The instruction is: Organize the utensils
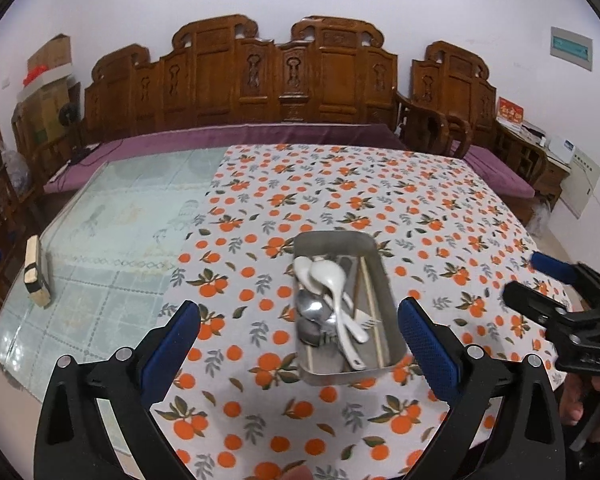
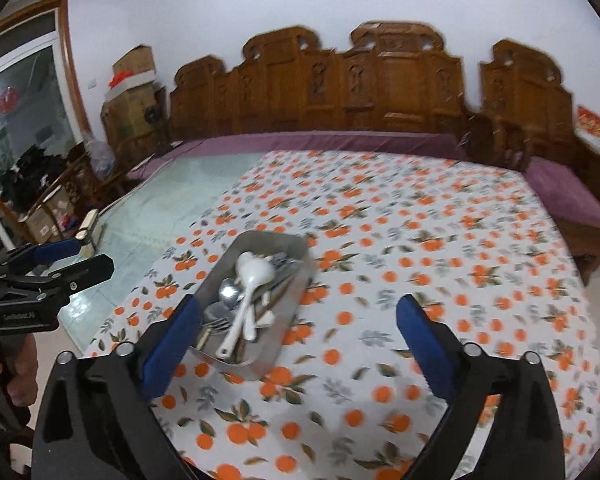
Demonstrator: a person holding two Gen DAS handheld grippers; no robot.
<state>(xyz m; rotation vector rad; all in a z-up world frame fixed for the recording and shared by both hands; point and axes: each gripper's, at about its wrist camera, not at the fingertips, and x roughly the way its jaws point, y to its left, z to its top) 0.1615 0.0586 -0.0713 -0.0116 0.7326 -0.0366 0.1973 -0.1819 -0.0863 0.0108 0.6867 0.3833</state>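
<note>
Steel tray (image 1: 384, 276) sits mid-table on the orange-print cloth (image 1: 340, 184), piled with white ceramic spoons (image 1: 332, 284), metal spoons (image 1: 310, 308), chopsticks (image 1: 370, 300). Left gripper (image 1: 300, 332) and right gripper (image 2: 298, 328) both spread wide, empty. Ceramic is likely brittle and slick, metal light and stiff; pinch handles mid-shaft.

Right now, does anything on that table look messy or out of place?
Yes: the utensils in the metal tray are jumbled. White spoons, metal spoons and chopsticks lie crossed over one another, unsorted. Nothing looks spilled or broken.
</note>
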